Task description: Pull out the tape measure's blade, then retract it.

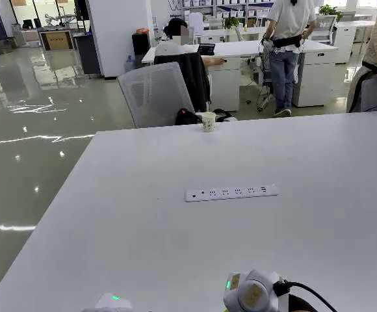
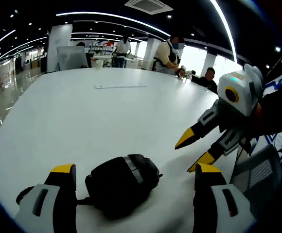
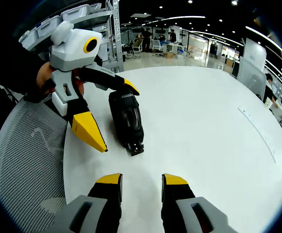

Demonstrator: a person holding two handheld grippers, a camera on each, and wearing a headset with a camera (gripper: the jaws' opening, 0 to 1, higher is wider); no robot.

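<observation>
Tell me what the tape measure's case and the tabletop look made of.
The tape measure has a black case, likely moulded plastic, maybe rubber-coated: rounded shape, dull highlights. The table looks like white laminate: smooth, even, faintly reflective, no grain.

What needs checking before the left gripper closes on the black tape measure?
1. Black plastic tape measure lies between the yellow-tipped left gripper's jaws: ok.
2. Left gripper open: ok.
3. Yellow-tipped right gripper open, free to take the blade: ok.
4. Blade retracted, none drawn out: ok.
5. Tape measure resting on the white table: ok.
6. Left jaws touching the case: cannot tell.
</observation>
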